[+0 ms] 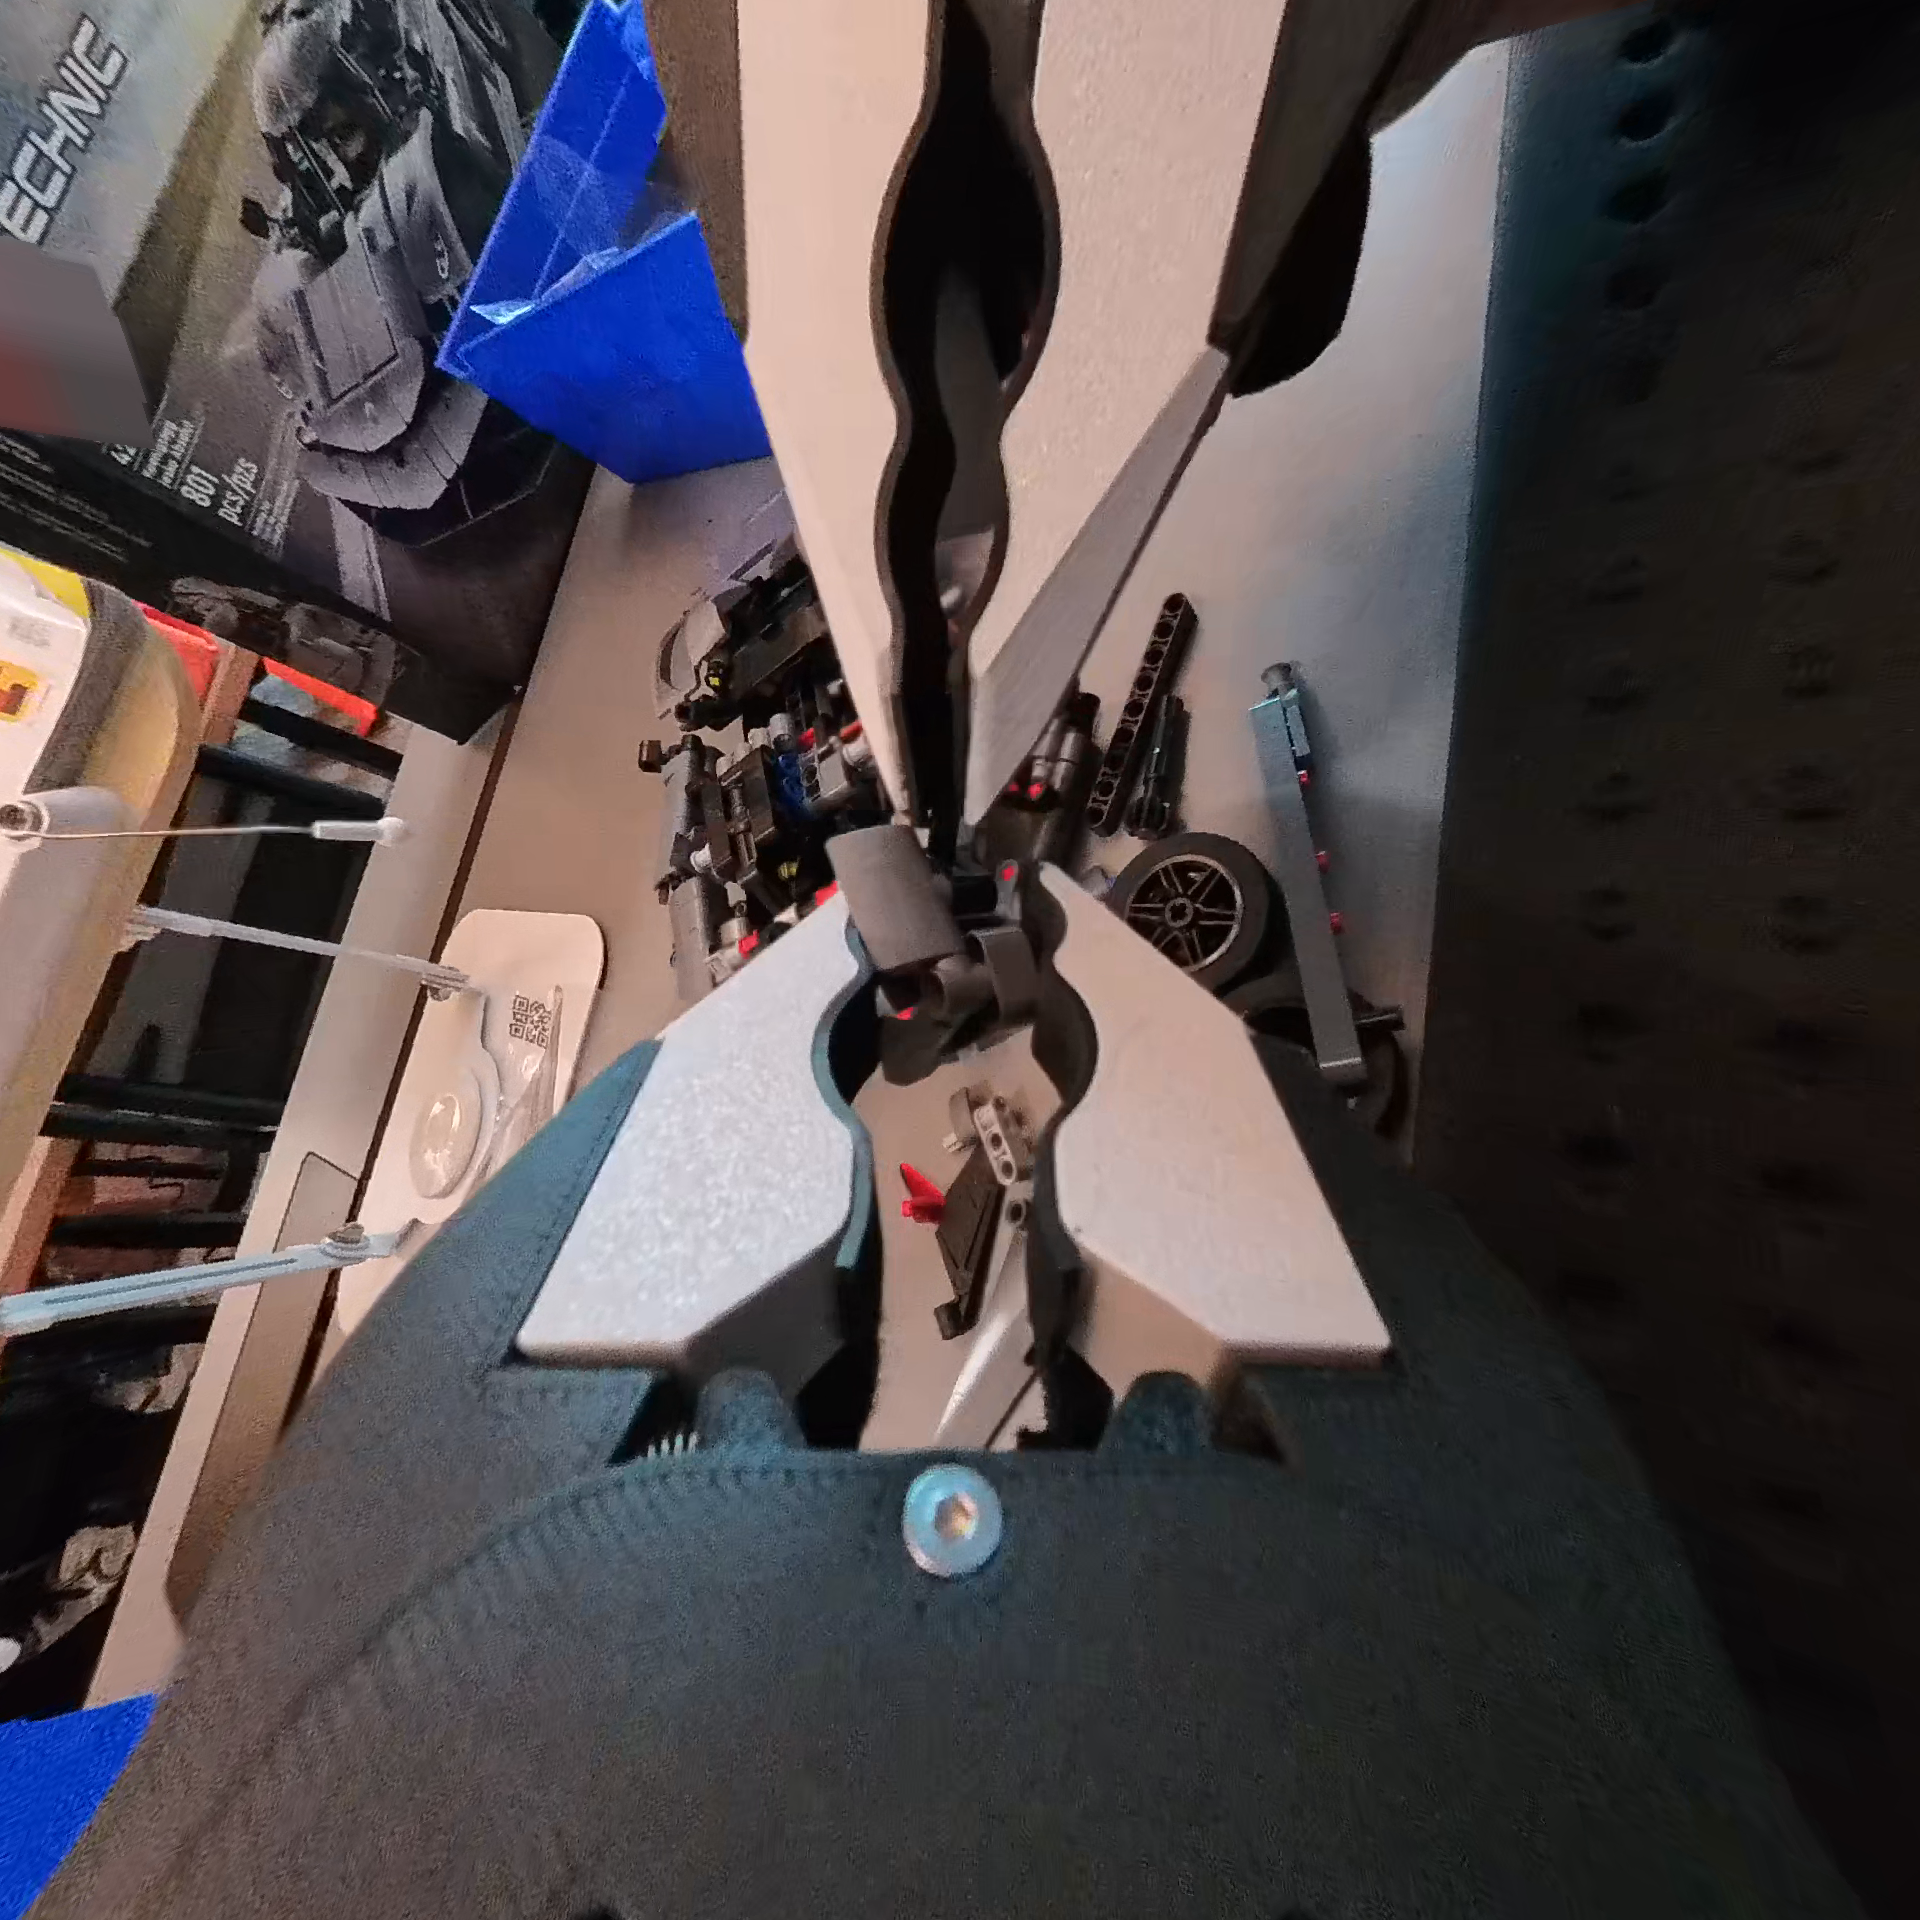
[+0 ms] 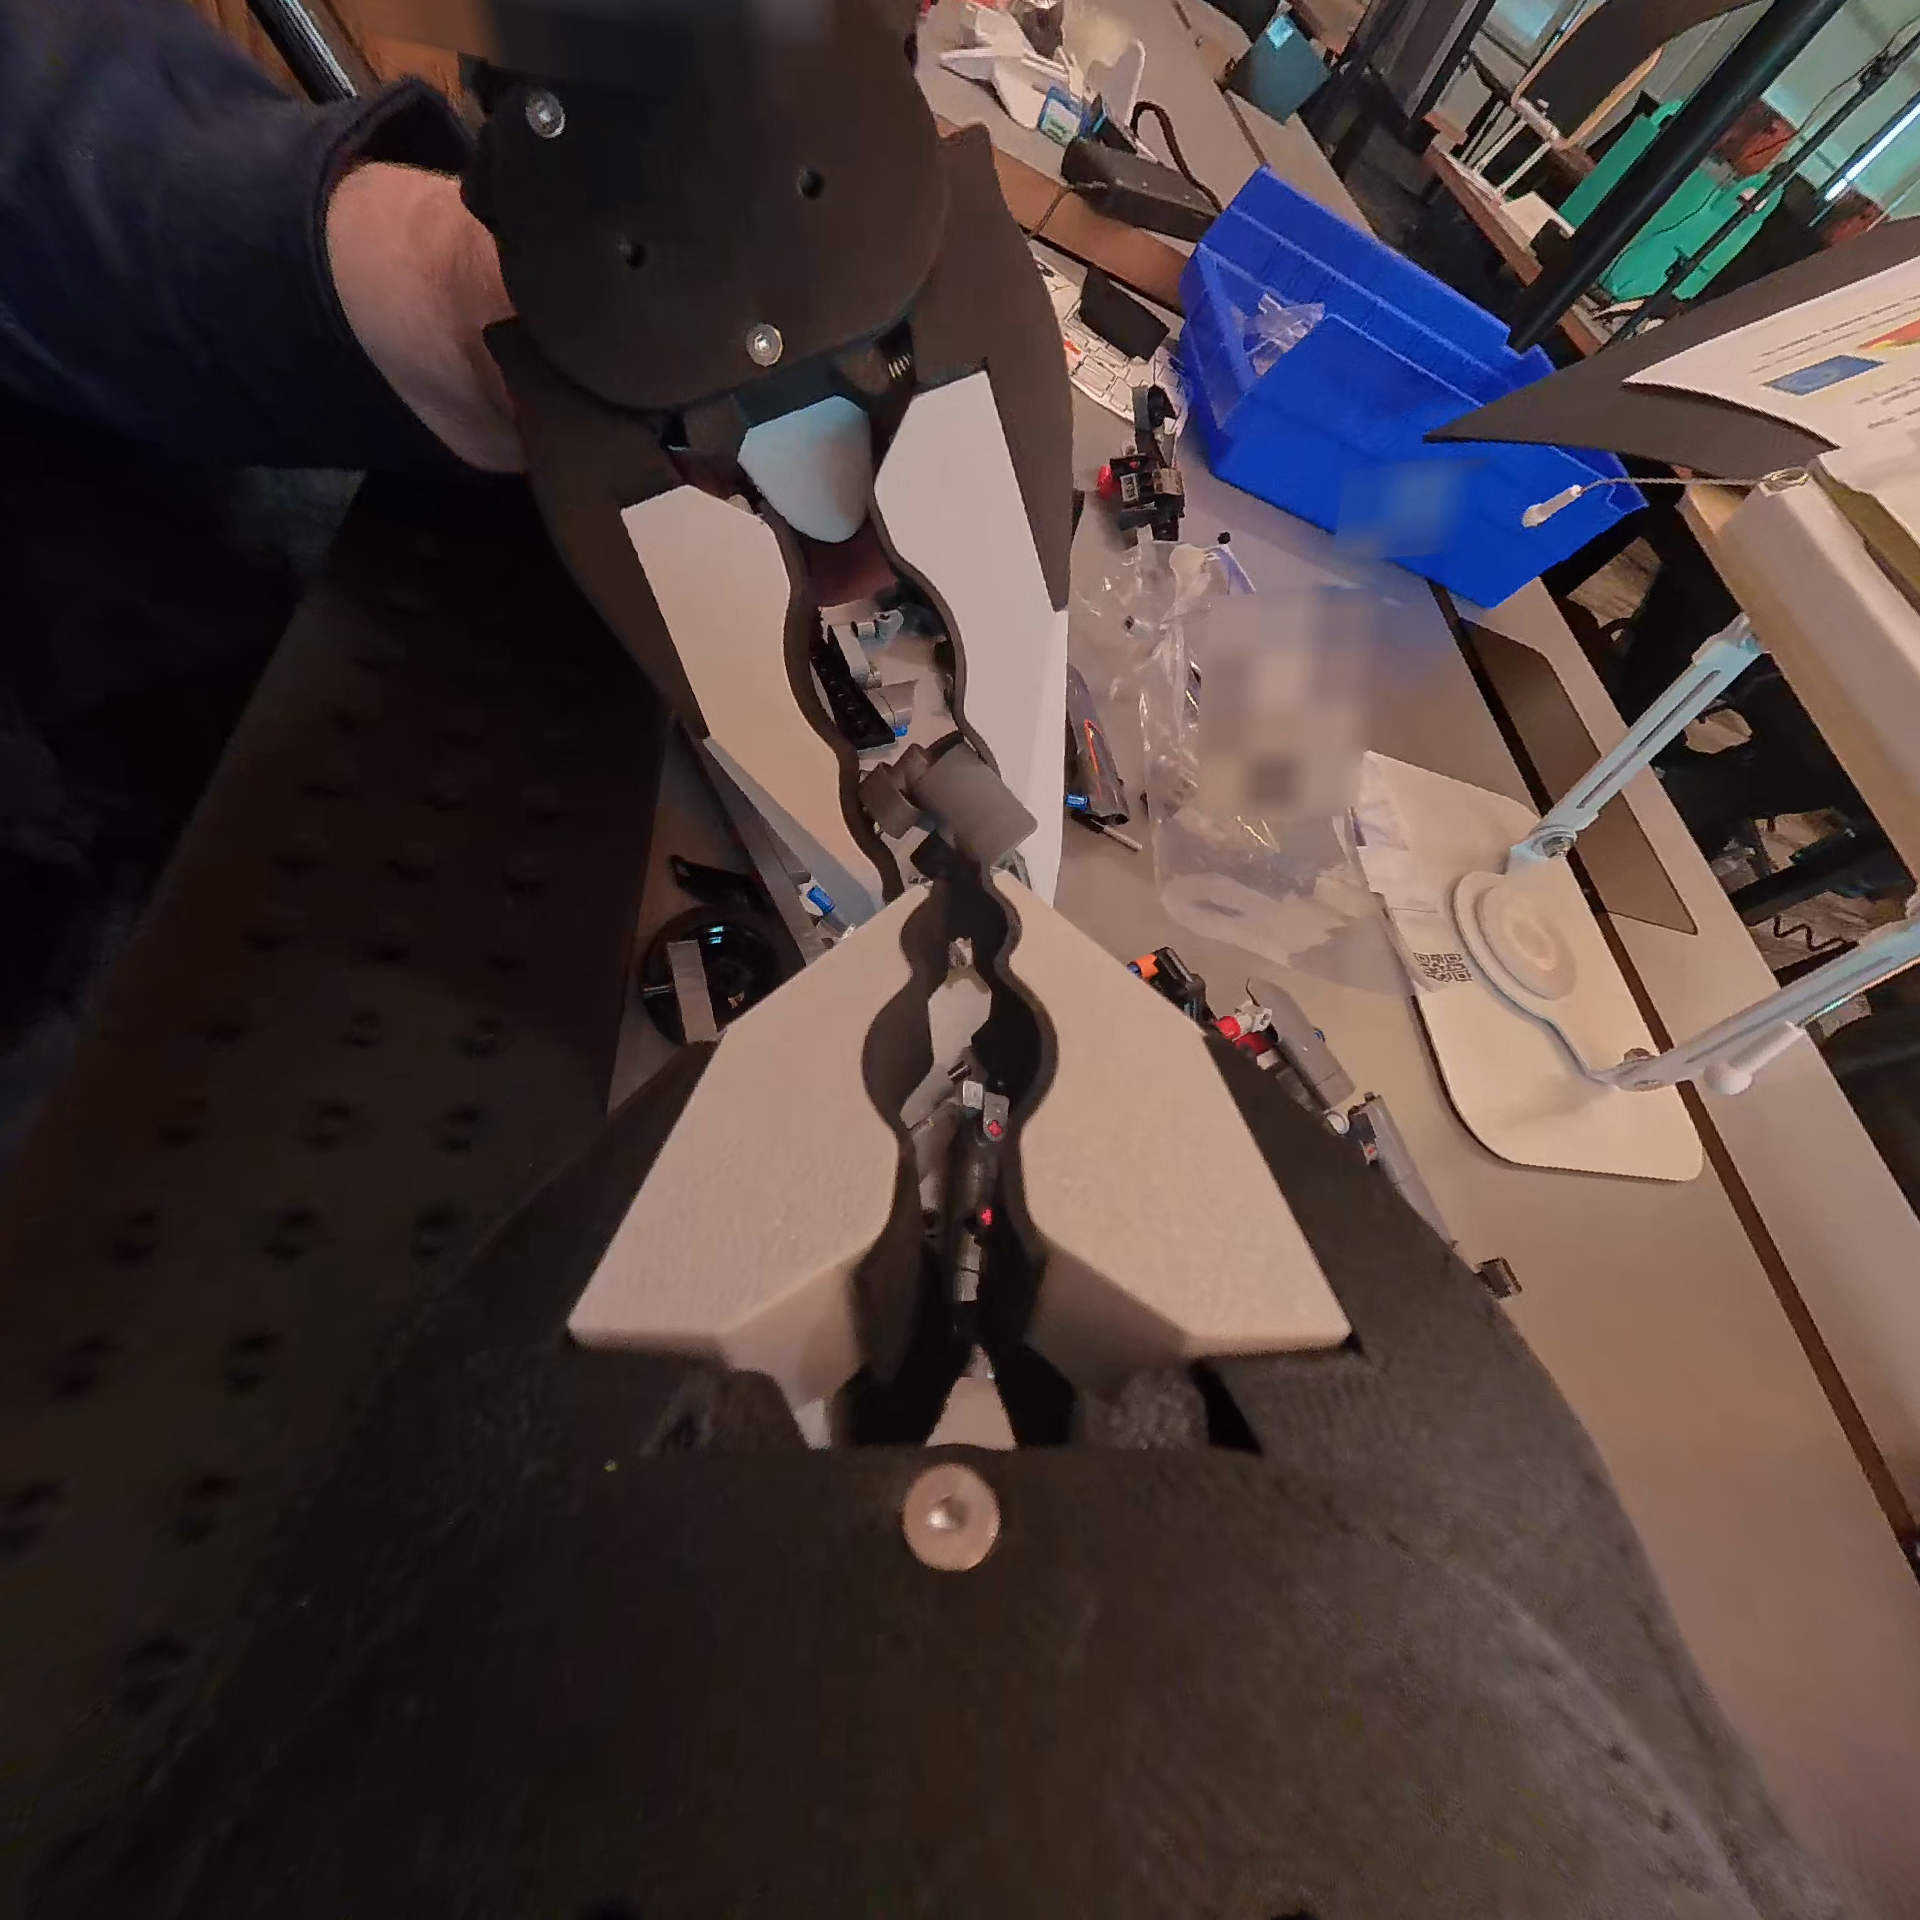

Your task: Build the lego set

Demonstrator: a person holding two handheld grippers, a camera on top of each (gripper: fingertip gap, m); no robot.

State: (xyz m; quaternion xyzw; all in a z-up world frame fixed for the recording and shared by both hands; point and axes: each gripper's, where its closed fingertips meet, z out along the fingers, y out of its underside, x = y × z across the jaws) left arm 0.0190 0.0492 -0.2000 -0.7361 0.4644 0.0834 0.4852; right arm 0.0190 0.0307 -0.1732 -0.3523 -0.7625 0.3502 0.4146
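The grey table carries the biggest things at its edges, kept out of the working middle: the set's dark box leans at the far side next to a blue parts bin, while a clear plastic bag and a white lamp base sit off to one side. Nearer in lies the half-built lego model, a grey and black chassis left flat on the table, with a loose black wheel, a long grey beam and a black holed beam spread beside it within easy reach. Above these, the two tools meet tip to tip, likely so one can steady while the other presses. The left gripper has its fingers clamped on a small subassembly of a grey cylinder and black connectors with red pins, lifted clear of the table. The right gripper comes in from the opposite side, its fingers pinched together on a small black piece at that same subassembly's end. Smallest of all, a red pin and a few grey connectors lie loose on the table beneath the left fingers.
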